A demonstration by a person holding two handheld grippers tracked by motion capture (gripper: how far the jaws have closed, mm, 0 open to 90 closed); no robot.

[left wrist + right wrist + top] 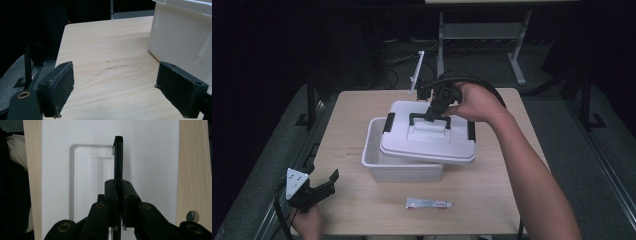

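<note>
The white plastic lid covers most of the white plastic box, so its inside is hidden. The print on the small white tube is too small to read. In the left gripper view, the box wall is cut off by the right edge.

At the centre of the counter, the right tongs are clamped on the black handle of the white lid, which sits askew over the white box, shifted toward two o'clock. The left tongs hover with jaws apart at eight o'clock, and a small tube lies at six o'clock of the box.
</note>
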